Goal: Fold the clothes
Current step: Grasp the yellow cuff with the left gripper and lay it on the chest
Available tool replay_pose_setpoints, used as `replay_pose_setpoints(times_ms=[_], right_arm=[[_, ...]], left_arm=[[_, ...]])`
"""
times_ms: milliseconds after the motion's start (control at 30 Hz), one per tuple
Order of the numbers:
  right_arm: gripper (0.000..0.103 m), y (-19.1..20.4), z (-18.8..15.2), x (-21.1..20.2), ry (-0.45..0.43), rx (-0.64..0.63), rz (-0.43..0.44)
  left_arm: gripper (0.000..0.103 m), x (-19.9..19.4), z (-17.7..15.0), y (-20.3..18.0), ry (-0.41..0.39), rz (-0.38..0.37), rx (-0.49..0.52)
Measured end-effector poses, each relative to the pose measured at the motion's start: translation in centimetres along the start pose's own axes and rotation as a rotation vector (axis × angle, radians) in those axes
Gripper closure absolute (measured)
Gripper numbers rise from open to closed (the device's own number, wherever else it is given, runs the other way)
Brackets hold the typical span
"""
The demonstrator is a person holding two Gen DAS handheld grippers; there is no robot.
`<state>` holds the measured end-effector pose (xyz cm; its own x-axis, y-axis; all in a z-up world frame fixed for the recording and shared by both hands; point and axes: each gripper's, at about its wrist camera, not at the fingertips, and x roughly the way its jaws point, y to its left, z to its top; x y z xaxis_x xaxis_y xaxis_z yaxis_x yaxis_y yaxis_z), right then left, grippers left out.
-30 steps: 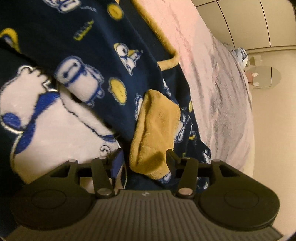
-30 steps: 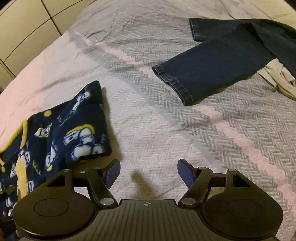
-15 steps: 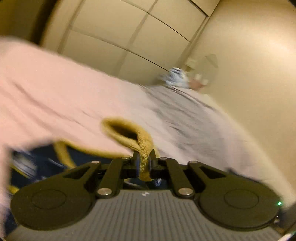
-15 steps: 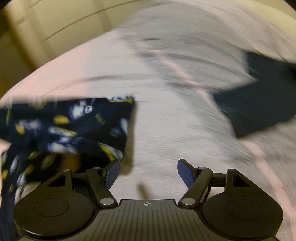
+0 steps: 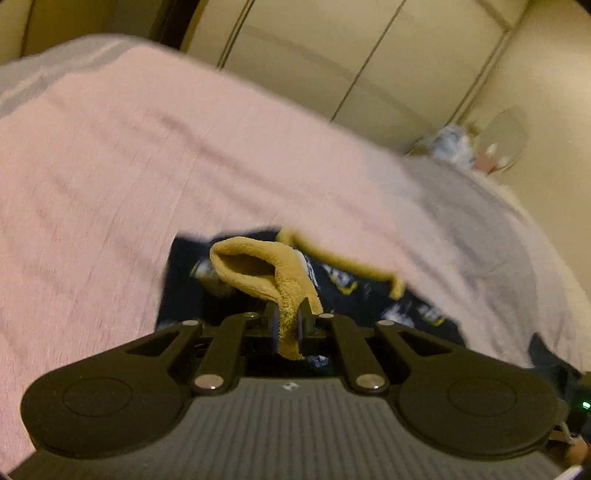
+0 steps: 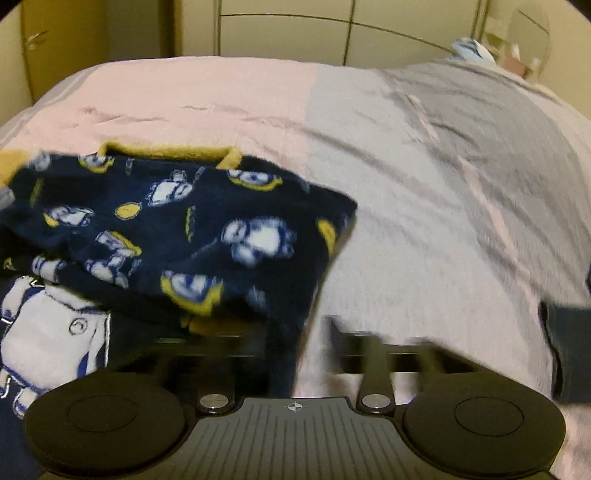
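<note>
A navy fleece top point(image 6: 184, 229) printed with white and yellow cartoon figures lies bunched on the bed. Its yellow cuff point(image 5: 258, 273) stands up out of my left gripper point(image 5: 288, 314), which is shut on it and holds it above the rest of the top point(image 5: 369, 295). My right gripper point(image 6: 299, 332) sits at the top's lower right edge. Its jaws are closing and blurred, with the fleece edge between them. The left finger is hidden by fabric, and a strip of bedspread still shows beside the right finger point(image 6: 343, 332).
The bed has a pink and grey bedspread point(image 6: 406, 221). Dark jeans point(image 6: 565, 350) lie at the right edge. Cream wardrobe doors point(image 6: 295, 33) stand behind the bed. A round mirror point(image 6: 528, 29) and a blue-white bundle point(image 6: 471, 50) are at the far right.
My left gripper shut on the yellow cuff and lifted it off the top. My right gripper swung left from bare bedspread to the top's edge, and its jaws narrowed.
</note>
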<state>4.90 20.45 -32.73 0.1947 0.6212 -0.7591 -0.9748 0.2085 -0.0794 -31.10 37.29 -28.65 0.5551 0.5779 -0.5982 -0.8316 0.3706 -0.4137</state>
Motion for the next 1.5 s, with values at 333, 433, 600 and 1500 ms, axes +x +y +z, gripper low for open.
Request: replay_pose_setpoints(times_ms=[333,433,600,1500], right_arm=[[0.080,0.0,-1.1,0.1,0.102,-0.081,0.040],[0.080,-0.7,-0.2,-1.2,0.069,-0.052,0.044],[0.080,-1.5,2.4,-1.8,-0.024,0.057,0.084],[0.060,4.2,1.4,-2.4,0.045,0.125,-0.056]], left_arm=[[0.088,3.9,-2.2,2.5,0.204,0.223,0.063],[0.090,2.1,-1.0,1.0,0.117,0.304,0.137],[0.092,1.9,0.7,-1.3,0.043,0.212,0.198],[0.091,2.7,-3.0,-0.1,0.206,0.139,0.306]])
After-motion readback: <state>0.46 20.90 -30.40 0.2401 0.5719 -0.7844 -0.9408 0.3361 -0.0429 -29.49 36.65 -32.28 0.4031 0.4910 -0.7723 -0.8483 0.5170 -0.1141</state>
